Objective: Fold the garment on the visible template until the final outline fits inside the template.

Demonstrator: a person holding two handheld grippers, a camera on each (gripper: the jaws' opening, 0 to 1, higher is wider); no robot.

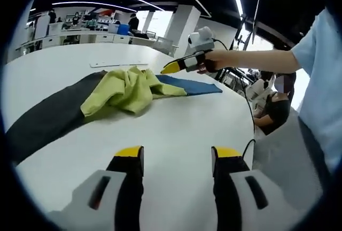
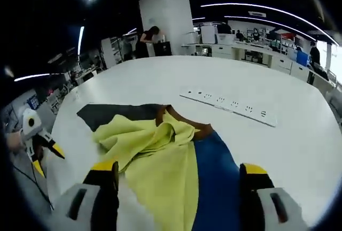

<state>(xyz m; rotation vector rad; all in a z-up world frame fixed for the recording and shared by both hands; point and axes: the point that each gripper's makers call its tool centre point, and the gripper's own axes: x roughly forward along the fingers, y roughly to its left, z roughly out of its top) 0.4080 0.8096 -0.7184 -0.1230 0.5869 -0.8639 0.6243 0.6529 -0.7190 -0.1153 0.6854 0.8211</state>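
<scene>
Right gripper (image 2: 179,175): I am hovering it over the near edge of the garment (image 2: 155,145), jaws apart, gripping nothing.
Left gripper (image 1: 178,159): I am holding it over bare table (image 1: 176,124), jaws apart, short of the cloth.
Garment: it is lying bunched on the template (image 2: 216,177), yellow, covering the seam between the dark and blue panels.
Handling: I am judging it light, limp and prone to sag or slide, so I am favouring a pinch at an outer edge or corner.
Strip (image 2: 230,105): it is lying well beyond the cloth.
</scene>
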